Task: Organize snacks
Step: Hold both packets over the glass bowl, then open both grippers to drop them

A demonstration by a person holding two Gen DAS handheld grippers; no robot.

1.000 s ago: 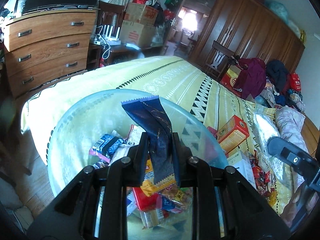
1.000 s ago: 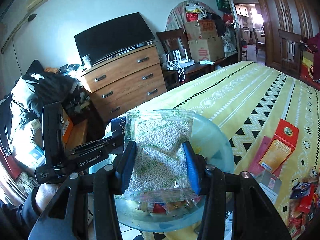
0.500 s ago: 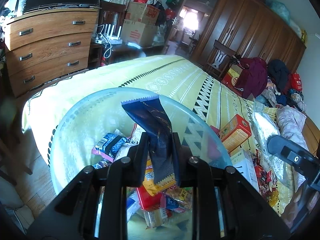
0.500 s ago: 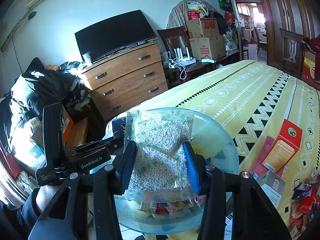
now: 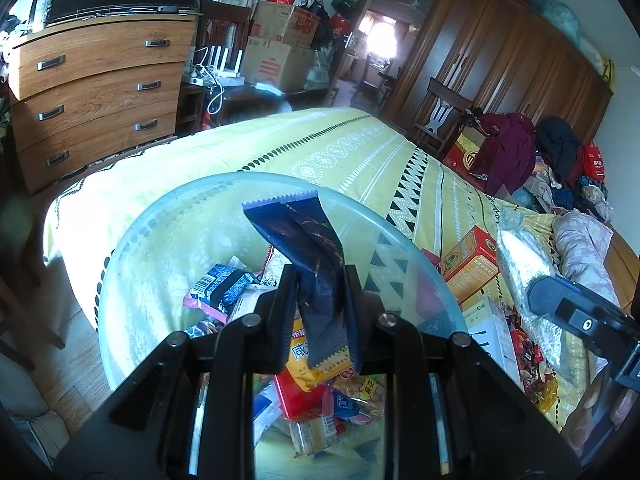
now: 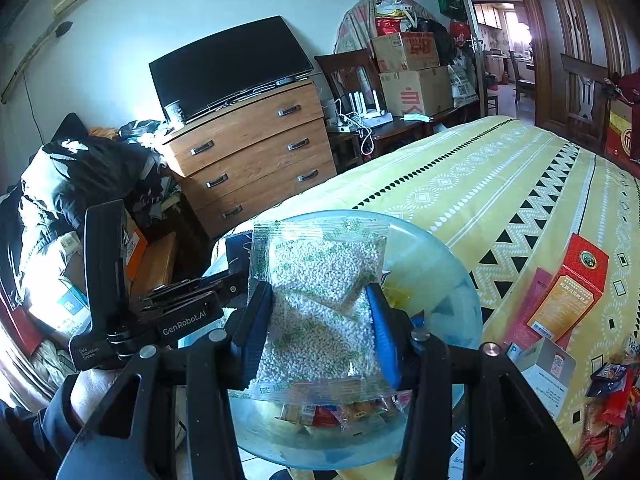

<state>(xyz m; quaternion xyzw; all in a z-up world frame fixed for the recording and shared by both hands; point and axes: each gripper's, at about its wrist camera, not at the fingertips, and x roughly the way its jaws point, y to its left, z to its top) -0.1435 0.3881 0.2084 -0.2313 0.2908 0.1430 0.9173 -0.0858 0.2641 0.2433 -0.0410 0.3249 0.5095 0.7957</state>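
Left wrist view: the left gripper [image 5: 320,300] is clamped on a dark blue wrapper [image 5: 308,256] and holds it upright above a clear glass bowl [image 5: 132,240] that sits at the foot end of a bed with a yellow patterned bedspread [image 5: 360,152]. Right wrist view: the right gripper [image 6: 320,320] grasps a clear bag of small white pellets [image 6: 320,288] between its blue pads, poised over the same bowl [image 6: 440,256]. Neither packet has been let go. Inside the bowl a heap of wrapped snacks [image 5: 316,392] already lies, so a good share of the sorting looks done. Two packets in the claws appear ready to drop next. More work remains along the bed's right edge, where an orange box [image 5: 472,260], a white carton [image 5: 492,328] and a scatter of small red sweets [image 5: 532,364] are still spread on the cover; how many pieces lie there is hard to count in the warped edge of the lens. A chest of drawers [image 6: 248,152] stands beyond the bed's foot.
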